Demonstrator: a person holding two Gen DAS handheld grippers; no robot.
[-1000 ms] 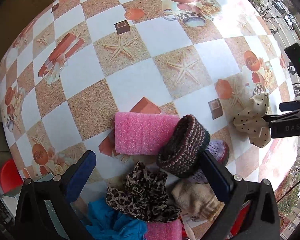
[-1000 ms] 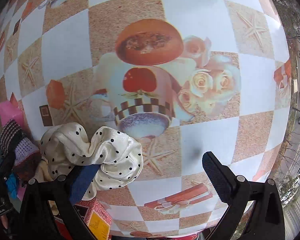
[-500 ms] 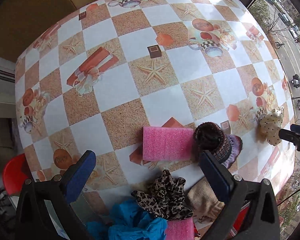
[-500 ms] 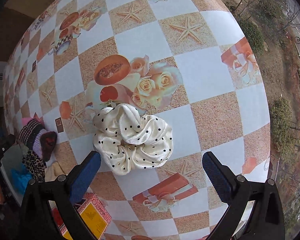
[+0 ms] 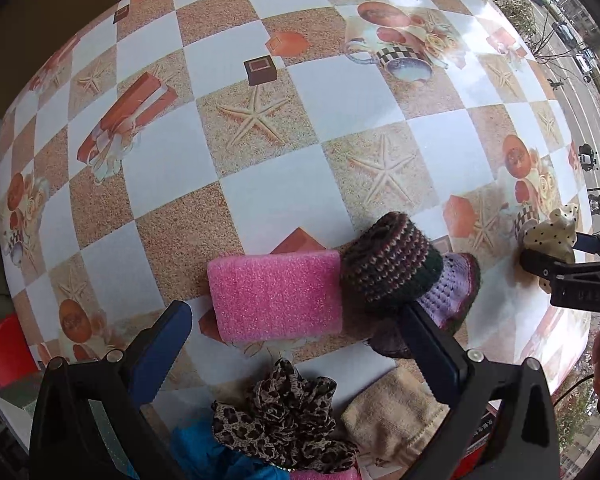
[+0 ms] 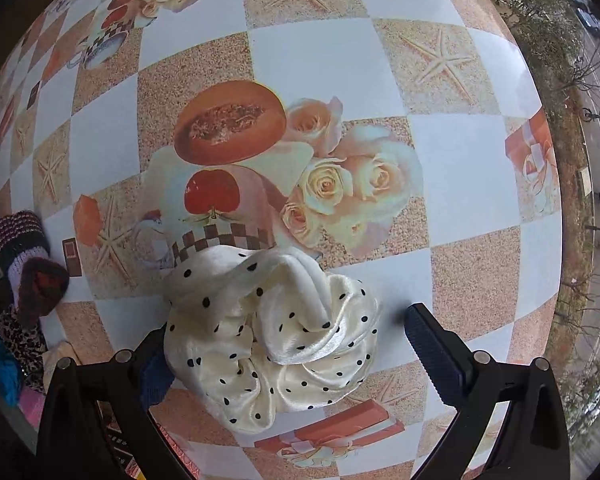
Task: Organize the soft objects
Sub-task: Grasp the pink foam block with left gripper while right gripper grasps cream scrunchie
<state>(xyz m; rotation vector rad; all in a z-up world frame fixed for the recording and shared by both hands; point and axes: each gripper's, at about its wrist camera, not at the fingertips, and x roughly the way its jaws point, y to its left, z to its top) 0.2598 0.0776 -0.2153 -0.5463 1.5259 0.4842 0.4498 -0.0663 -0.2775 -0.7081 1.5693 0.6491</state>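
Left gripper [image 5: 292,344] hovers with fingers apart above a pink foam block [image 5: 276,294], a striped knit hat [image 5: 392,266] and a leopard scrunchie [image 5: 284,416] on the checkered bench [image 5: 260,184]. Half a second ago the right gripper [image 6: 288,344] sat back from the dotted cream scrunchie [image 6: 272,332]; now its fingers, still apart, straddle it, probably ready to pinch. Its left finger is hidden behind satin.

Soft daylight comes in from the window side on the right, laying a pale glare across the glossy tablecloth [image 5: 440,20] at its far edge. Shadows are faint and short, a small smudge under the polka-dot scrunchie [image 6: 272,332]. Both fisheye views bow the checks hard toward black rims; the centre stays sharp, the street outside slightly smeared.
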